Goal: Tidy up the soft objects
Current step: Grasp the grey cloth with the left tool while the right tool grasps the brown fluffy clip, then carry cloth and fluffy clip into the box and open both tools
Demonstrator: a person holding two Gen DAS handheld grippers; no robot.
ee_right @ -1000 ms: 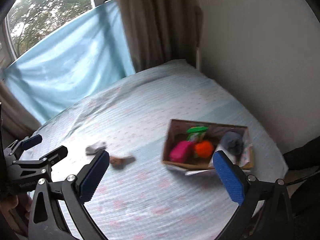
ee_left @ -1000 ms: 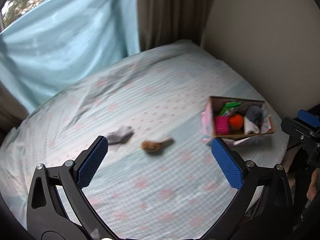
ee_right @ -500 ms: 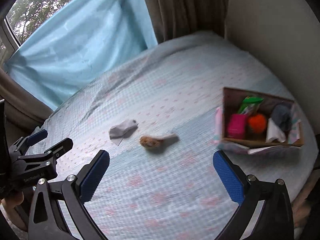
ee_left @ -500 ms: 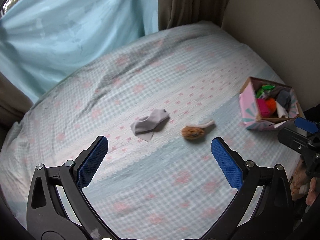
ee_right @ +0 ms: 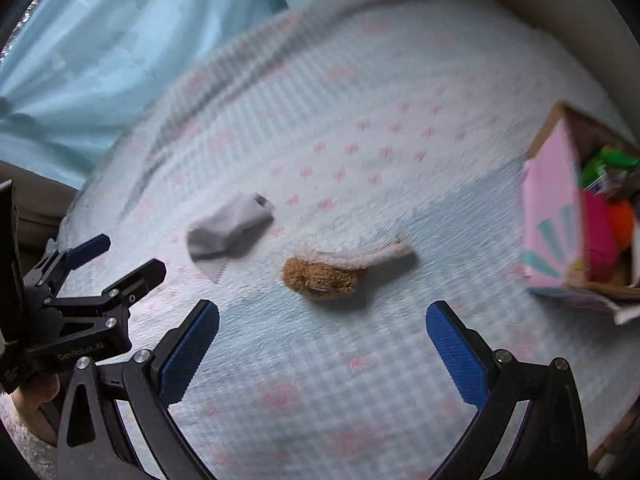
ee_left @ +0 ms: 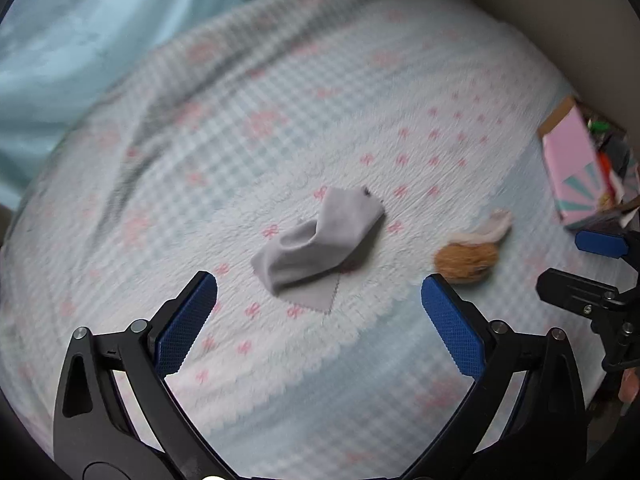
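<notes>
A grey cloth (ee_left: 320, 240) lies crumpled on the checked bedspread (ee_left: 280, 100); it also shows in the right wrist view (ee_right: 228, 228). A brown plush toy with a pale tail (ee_left: 468, 260) lies to its right, seen too in the right wrist view (ee_right: 320, 276). My left gripper (ee_left: 320, 316) is open and empty, just short of the cloth. My right gripper (ee_right: 322, 340) is open and empty, just short of the plush toy. A pink cardboard box (ee_right: 556, 216) holding several soft things stands at the right.
The box also shows at the right edge of the left wrist view (ee_left: 576, 176). A light blue curtain (ee_right: 120, 40) hangs behind the bed. A beige wall (ee_left: 560, 8) borders the bed at the right.
Both grippers have dropped and moved in toward the bed. The cloth and plush toy now look larger and closer; the box has slid to the right edge of both views.
</notes>
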